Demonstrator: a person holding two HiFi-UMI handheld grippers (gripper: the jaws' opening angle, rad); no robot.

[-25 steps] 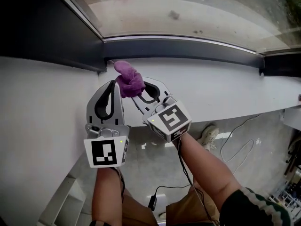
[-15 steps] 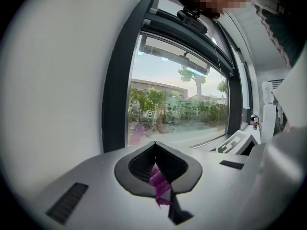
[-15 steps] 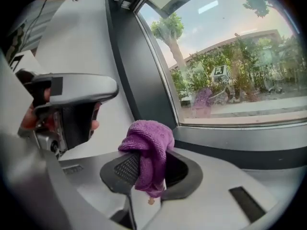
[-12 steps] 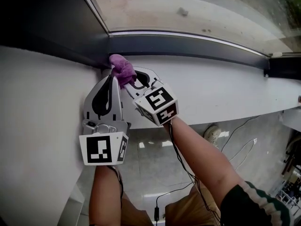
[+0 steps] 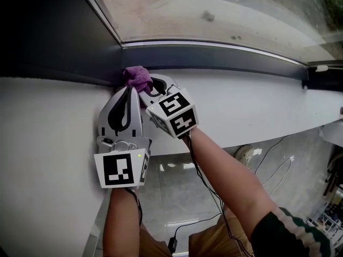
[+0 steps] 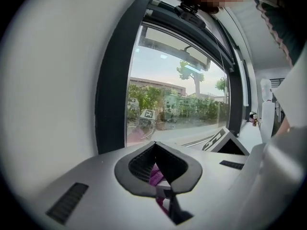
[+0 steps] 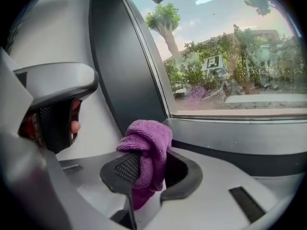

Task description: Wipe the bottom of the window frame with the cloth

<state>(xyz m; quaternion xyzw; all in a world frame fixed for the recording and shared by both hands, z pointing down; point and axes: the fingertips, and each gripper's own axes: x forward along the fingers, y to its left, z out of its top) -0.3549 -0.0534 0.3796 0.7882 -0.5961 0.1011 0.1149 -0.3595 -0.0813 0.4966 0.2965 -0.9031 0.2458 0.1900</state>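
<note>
The purple cloth [image 5: 137, 77] [image 7: 146, 143] is bunched between the jaws of my right gripper [image 5: 147, 88] [image 7: 146, 170], which is shut on it. The cloth presses into the left corner, where the dark bottom window frame [image 5: 214, 55] [image 7: 230, 138] meets the dark side post [image 5: 64, 36]. My left gripper [image 5: 129, 93] [image 6: 160, 175] lies just left of the right one over the white sill [image 5: 257, 106]. Its jaws are together, and a sliver of purple shows in the gap between them. In the right gripper view, the left gripper [image 7: 53, 109] appears at the left.
The sill runs right to a dark bracket [image 5: 320, 79] at the frame's far end. Below the sill edge are a tiled floor, cables [image 5: 270, 167] and a shoe [image 5: 244, 153]. The glass [image 5: 214, 9] looks out on pavement. The white wall [image 5: 37, 143] is at the left.
Both grippers have moved up and left with the cloth, from the open sill into the frame's left corner. The right gripper has turned to point more to the left.
</note>
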